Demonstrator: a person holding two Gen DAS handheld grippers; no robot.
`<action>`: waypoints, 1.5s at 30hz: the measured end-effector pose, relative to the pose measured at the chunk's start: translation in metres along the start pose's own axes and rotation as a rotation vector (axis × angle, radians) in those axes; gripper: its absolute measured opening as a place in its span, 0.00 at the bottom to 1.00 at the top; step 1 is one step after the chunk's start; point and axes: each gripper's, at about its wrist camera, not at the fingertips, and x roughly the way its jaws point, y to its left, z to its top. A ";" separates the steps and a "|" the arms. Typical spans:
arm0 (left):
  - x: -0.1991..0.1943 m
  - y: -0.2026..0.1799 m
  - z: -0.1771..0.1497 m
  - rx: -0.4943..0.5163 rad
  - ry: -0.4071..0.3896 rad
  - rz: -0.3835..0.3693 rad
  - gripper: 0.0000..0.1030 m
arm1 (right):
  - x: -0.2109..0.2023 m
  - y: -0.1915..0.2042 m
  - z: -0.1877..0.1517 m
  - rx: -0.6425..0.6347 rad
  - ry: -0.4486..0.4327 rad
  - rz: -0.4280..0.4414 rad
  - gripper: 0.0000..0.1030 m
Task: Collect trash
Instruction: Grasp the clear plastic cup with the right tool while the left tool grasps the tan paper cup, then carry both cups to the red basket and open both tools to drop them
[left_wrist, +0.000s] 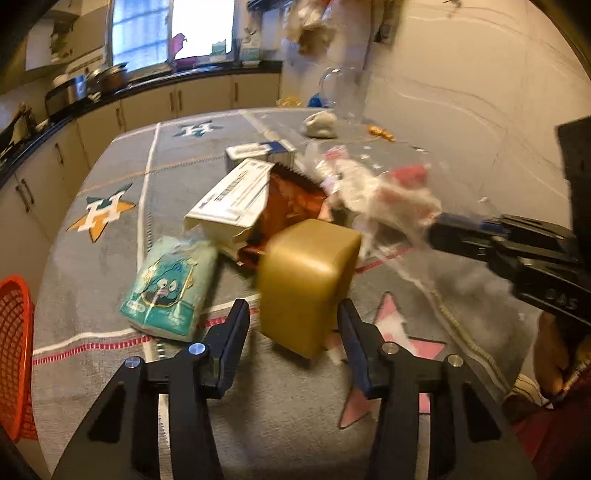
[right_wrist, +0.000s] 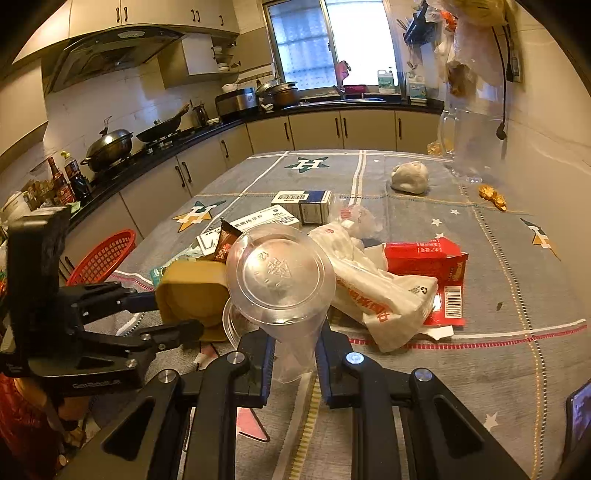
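A kitchen with cream cabinets, a window and a black worktop surrounds a counter (right_wrist: 517, 332) under a grey cloth printed with stars; litter is heaped at its middle. In the right wrist view the right hand-held gripper (right_wrist: 293, 354) pinches a clear plastic cup (right_wrist: 280, 280) that lies on its side with its base toward the camera; its pads press on the cup's crumpled wall. At three o'clock of the cup lie a white plastic bag (right_wrist: 373, 291) and a torn red carton (right_wrist: 439, 266); at twelve o'clock stands a white and blue box (right_wrist: 303, 203).

The left hand-held gripper (left_wrist: 291, 321) has its fingers on either side of a tan box (left_wrist: 306, 280), which rests on the counter; the view is blurred, so contact cannot be told, though the jaws stand only partly spread. At nine o'clock of the tan box lies a teal tissue pack (left_wrist: 170, 288); at twelve o'clock a long white carton (left_wrist: 232, 199) leans on a brown foil wrapper (left_wrist: 291, 199). A red mesh basket (left_wrist: 14, 362) sits at the counter's edge, at nine o'clock in the left wrist view.
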 end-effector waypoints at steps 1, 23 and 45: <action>0.001 0.003 0.001 -0.019 0.007 0.004 0.47 | -0.001 0.000 0.000 0.000 -0.001 0.001 0.21; -0.024 0.018 -0.003 -0.166 -0.072 0.006 0.22 | -0.005 0.006 0.002 -0.022 -0.014 0.015 0.21; -0.098 0.072 -0.013 -0.287 -0.221 0.127 0.22 | 0.002 0.073 0.034 -0.123 -0.006 0.162 0.21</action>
